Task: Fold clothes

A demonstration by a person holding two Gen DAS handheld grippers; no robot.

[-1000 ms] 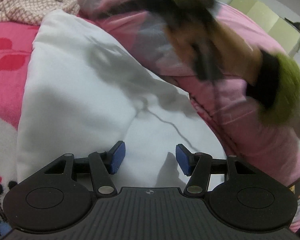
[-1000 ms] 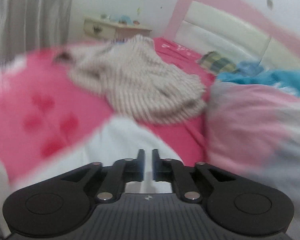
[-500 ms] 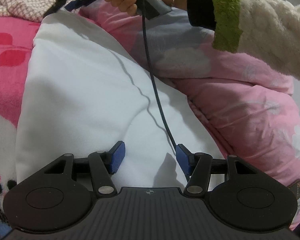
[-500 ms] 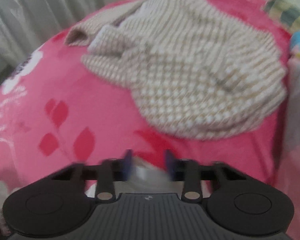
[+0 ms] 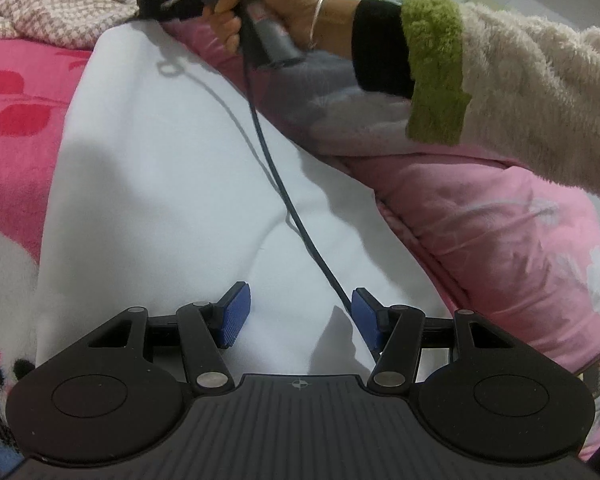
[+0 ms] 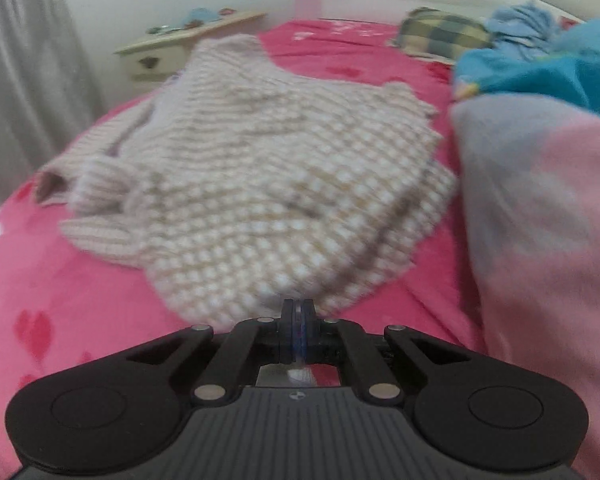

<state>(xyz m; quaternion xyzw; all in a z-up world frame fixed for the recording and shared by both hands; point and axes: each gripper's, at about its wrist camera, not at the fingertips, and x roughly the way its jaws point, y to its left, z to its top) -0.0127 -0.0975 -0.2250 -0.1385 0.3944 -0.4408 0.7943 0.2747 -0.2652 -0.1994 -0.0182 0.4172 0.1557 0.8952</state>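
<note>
A white garment [image 5: 160, 180] lies spread on the pink bedsheet [image 5: 16, 92]. My left gripper [image 5: 300, 316] rests over its near edge, open, with only flat cloth under the blue pads [image 5: 234, 314]. At the garment's far corner a hand [image 5: 284, 0] holds my right gripper [image 5: 148, 8] down on the cloth. In the right wrist view the right gripper [image 6: 298, 312] has its jaws pressed together, with a scrap of white cloth [image 6: 300, 376] showing just beneath them. A beige checked knit sweater [image 6: 268, 200] lies crumpled just beyond.
A pink flowered quilt [image 5: 480, 240] is bunched along the garment's right side. A black cable [image 5: 268, 152] hangs from the right gripper across the white cloth. Blue clothes [image 6: 548, 64], a plaid pillow [image 6: 444, 34] and a nightstand [image 6: 160, 56] are at the bed's head.
The right hand swung across and came down at the white garment's far corner, and its jaws closed there. The left gripper stayed where it was, still open.
</note>
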